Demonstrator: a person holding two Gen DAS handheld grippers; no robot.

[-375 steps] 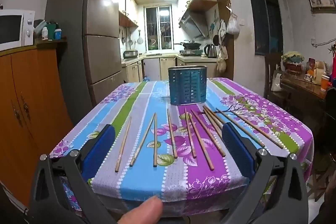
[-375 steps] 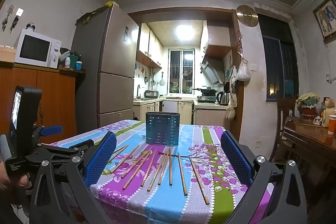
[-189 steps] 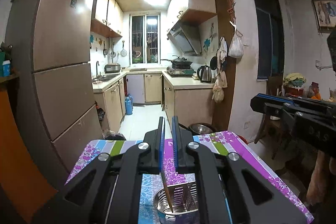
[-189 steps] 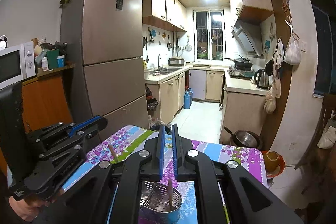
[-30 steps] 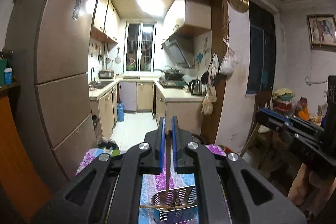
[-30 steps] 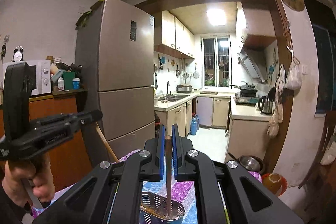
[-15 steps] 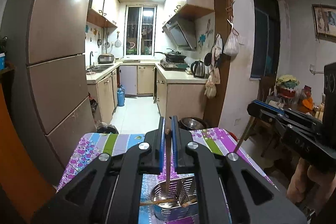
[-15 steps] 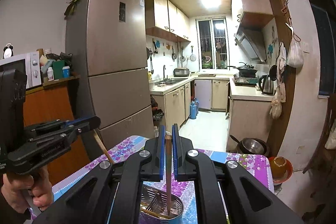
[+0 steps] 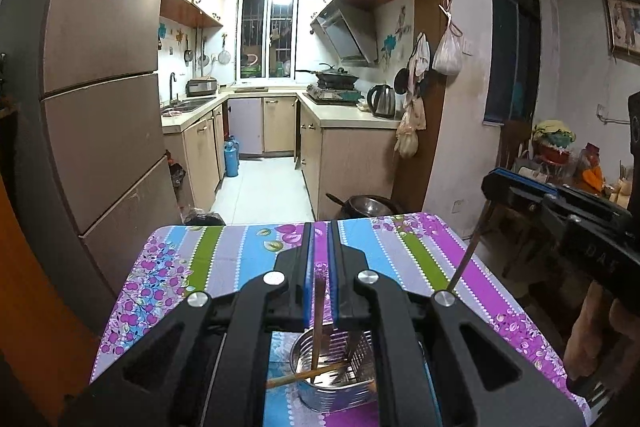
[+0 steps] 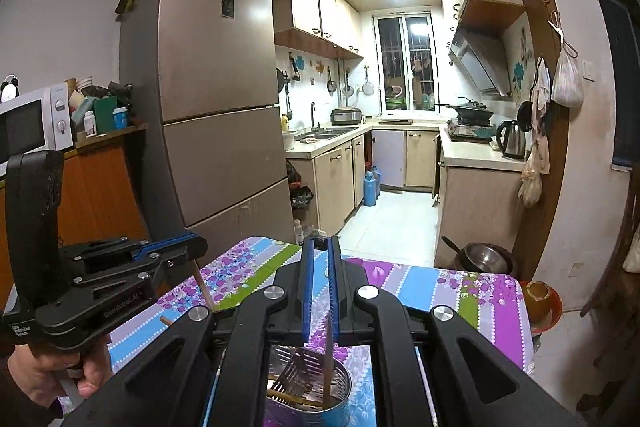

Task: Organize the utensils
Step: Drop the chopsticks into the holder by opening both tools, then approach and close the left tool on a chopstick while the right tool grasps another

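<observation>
Left gripper: jaws narrow, pinching one chopstick; long axis near upright, tip inside the utensil holder directly below, at 6 o'clock from the jaws.
Right gripper: jaws narrow on a second chopstick, likewise hanging into the holder.
Both hands equally near.
Table: striped cloth beyond, 12 o'clock.
Change: half a second ago both sticks stood higher; both now sit deeper in the holder.

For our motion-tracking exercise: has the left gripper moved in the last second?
Yes: the left gripper dipped downward; the table far edge now sits higher in its view.
</observation>
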